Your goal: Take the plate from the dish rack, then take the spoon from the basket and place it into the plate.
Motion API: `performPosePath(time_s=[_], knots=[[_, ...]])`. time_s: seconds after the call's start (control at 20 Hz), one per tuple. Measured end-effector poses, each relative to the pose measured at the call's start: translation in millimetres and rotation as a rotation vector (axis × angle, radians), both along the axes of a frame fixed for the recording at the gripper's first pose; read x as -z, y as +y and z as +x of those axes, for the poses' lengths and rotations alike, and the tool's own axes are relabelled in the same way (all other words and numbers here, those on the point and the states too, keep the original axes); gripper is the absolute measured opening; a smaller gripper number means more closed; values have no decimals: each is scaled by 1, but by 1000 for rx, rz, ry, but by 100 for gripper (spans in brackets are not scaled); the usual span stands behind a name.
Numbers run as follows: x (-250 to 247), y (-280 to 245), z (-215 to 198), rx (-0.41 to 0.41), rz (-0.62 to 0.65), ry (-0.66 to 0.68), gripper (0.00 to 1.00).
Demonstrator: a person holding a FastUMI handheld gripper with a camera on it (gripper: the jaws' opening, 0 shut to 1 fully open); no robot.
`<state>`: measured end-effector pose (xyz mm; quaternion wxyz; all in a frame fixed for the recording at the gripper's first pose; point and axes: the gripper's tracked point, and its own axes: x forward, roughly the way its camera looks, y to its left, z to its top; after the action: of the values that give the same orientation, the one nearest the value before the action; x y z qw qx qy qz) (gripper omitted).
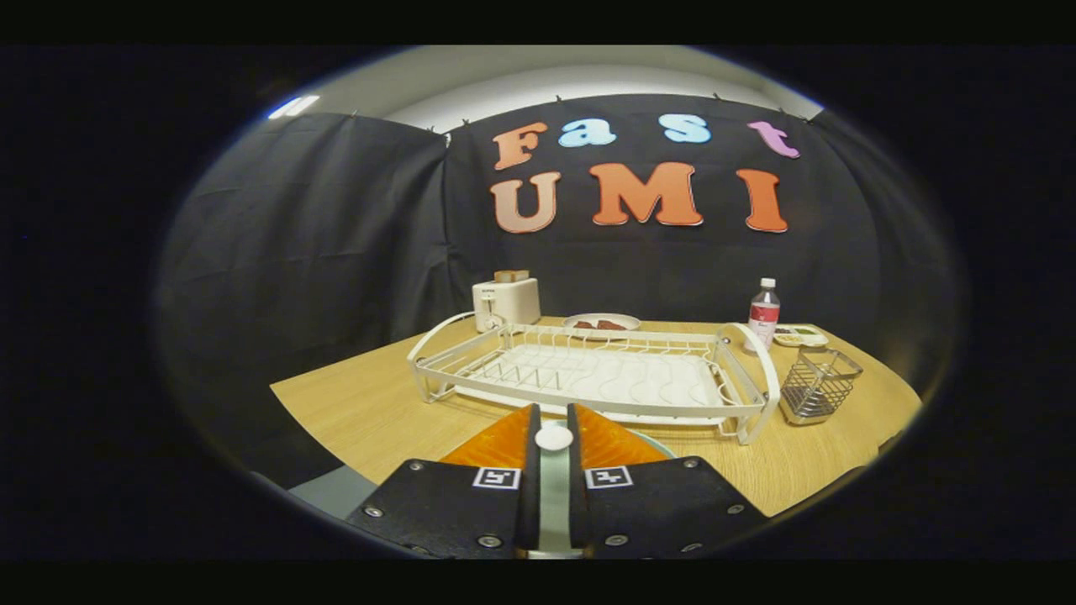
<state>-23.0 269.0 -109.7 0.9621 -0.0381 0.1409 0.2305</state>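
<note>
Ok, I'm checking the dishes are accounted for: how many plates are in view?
2. A plate of brown food sits beyond the dish rack, beside the toaster; a pale plate lies under the gripper, mostly hidden by its fingers, which pinch a white spoon.

Black cloth wall (336, 218) hangs behind & left of wooden bench (370, 403). Pale ceiling (538, 71) above w/ bright light strip (294, 106) far left. Grey floor (332, 491) near bench's left corner.

Fingers (504, 441): orange, ribbed, wedge-shaped.
Finger mounts: black plates, silver screws, square black-and-white markers.
</note>
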Motion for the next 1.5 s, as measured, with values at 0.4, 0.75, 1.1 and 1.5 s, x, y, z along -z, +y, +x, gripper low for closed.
performPosePath(time_s=[0.4, 0.75, 1.1, 1.5], knots=[[-4, -37, 12, 91, 25, 20, 44], [-36, -113, 27, 206, 10, -34, 91], [-73, -214, 38, 361, -23, -106, 97], [-94, -276, 33, 480, -6, -149, 97]])
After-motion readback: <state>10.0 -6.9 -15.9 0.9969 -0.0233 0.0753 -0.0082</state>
